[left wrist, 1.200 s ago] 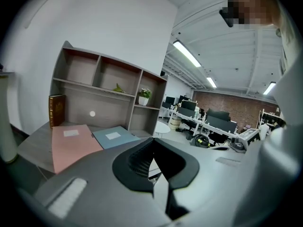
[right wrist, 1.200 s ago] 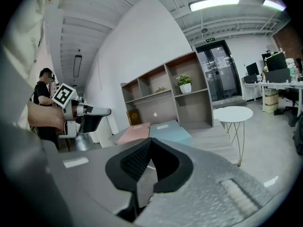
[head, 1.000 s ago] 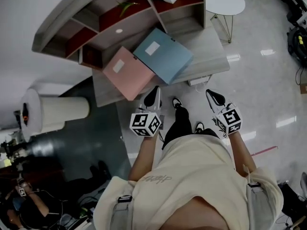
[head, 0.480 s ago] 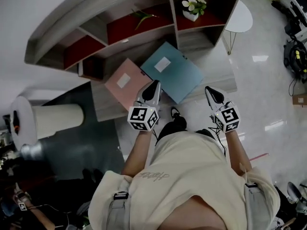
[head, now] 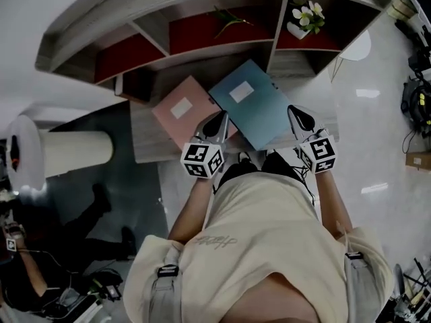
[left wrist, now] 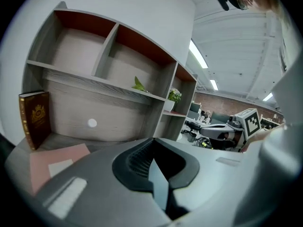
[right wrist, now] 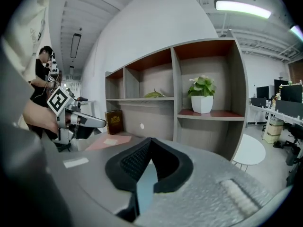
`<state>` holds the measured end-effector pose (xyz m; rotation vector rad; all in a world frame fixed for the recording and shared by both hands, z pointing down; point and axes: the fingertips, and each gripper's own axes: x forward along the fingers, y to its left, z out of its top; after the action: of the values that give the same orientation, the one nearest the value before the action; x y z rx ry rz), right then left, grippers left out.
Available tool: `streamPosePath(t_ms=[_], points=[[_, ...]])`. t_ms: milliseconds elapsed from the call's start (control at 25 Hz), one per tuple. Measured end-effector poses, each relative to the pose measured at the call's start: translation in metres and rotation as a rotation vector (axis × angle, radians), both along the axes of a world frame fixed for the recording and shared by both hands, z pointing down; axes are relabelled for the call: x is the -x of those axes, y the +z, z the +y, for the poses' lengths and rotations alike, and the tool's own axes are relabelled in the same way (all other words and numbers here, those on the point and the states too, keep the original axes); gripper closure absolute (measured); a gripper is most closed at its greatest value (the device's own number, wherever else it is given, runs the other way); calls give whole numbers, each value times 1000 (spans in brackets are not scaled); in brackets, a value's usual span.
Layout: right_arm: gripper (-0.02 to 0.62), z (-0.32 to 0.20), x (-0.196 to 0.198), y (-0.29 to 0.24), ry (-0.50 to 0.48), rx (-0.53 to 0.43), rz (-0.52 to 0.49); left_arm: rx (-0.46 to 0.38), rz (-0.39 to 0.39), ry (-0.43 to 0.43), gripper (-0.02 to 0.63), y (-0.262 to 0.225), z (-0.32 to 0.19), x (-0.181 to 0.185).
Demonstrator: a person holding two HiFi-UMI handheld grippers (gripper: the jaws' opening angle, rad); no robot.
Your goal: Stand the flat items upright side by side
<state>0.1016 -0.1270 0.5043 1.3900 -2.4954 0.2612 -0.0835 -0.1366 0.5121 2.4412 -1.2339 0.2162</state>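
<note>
Here, the left claw (head: 219,120) and right claw (head: 296,113) are clamped shut, empty. The blue folder (head: 256,103) lies flat on the worktop (head: 145,147) between them, the pink folder (head: 180,110) nearer the left.

A pink folder (head: 176,110) and a blue folder (head: 254,103) lay flat on the table (head: 145,141) under the shelf (head: 168,19). The left gripper (head: 221,118) and right gripper (head: 293,112) pointed at them.

Table (head: 145,143), grey wood: pink folder (head: 180,110) and blue folder (head: 256,106) flat, mid-table; brown book (left wrist: 34,117) upright, rear left corner.
</note>
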Motion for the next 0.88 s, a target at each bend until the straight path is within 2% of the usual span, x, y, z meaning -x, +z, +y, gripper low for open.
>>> streamPosePath(t_ms=[200,480,600,680,880], points=[[594,-21,-15,15,-36,42,36,63,-15,-52,588,14,6,-4],[590,-55,-37,63,-143,181,40,209,17,-160,588,54,21,-12],[553,-58,-42,87,-214,250,41,282,60,-223,567,76,30,-18],[504,-63,-43,101,-269,289,31,321,88,-284,552,92,34,-18],[425,-68,-43,144,-362,425,60,445,158,-388,479,134,57,-16]])
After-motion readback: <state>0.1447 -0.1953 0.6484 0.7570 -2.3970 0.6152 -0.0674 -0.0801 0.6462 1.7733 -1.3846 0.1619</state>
